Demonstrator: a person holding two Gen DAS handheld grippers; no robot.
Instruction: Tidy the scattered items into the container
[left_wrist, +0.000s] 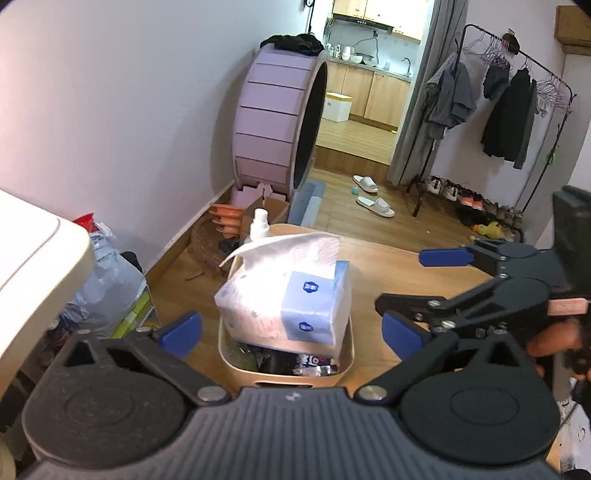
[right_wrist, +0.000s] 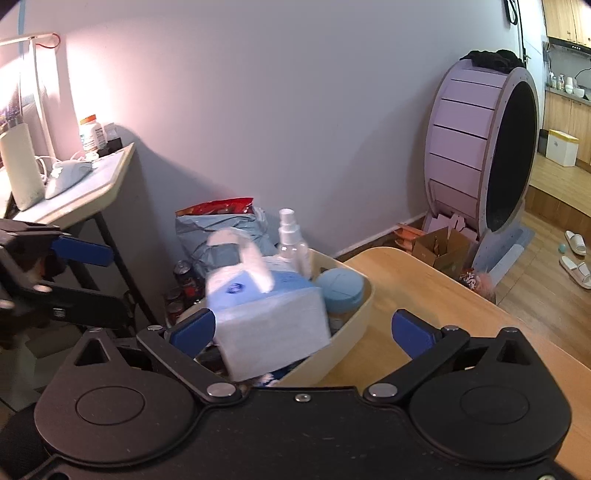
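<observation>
Both grippers, left and right, stand with fingers wide and empty; the tissue pack sits ahead between them, atop the full container. Packing looks done; next, probably back away.

Black left gripper, blue pads, silver screws

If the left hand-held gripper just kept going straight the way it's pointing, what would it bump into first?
Most likely the tissue pack sitting on top of the container. It lies dead ahead between the open fingers of the left hand-held gripper, though exact depth is hard to judge.
</observation>
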